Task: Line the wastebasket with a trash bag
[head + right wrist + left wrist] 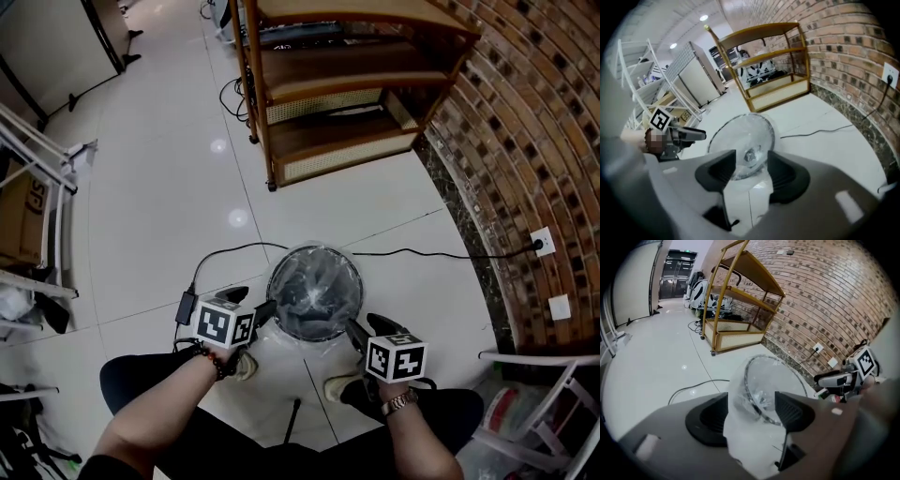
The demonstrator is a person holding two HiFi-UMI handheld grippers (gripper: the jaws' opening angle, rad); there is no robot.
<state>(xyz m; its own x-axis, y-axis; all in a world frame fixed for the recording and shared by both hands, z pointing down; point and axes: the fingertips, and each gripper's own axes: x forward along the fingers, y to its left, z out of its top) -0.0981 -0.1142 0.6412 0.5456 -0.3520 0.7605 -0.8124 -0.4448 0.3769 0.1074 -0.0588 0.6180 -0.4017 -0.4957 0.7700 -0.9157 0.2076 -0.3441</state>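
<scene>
A round wire wastebasket (273, 281) stands on the pale floor between the person's feet, with a translucent trash bag (314, 289) inside it. My left gripper (267, 312) is at its left rim. In the left gripper view the left gripper (750, 408) has wide jaws astride the rim, and bag film (750, 446) lies loose between them. My right gripper (354, 330) is at the right rim. In the right gripper view the right gripper (751, 166) also stands wide, with the bag's edge (745, 197) and basket (740, 129) between its jaws. I see neither pair of pads pressing.
A wooden shelf unit (347, 84) stands beyond the basket and a brick wall (534, 141) with a socket (542, 242) runs along the right. A black cable (422, 253) and a power adapter (185, 307) lie on the floor. White racks (37, 187) are at the left.
</scene>
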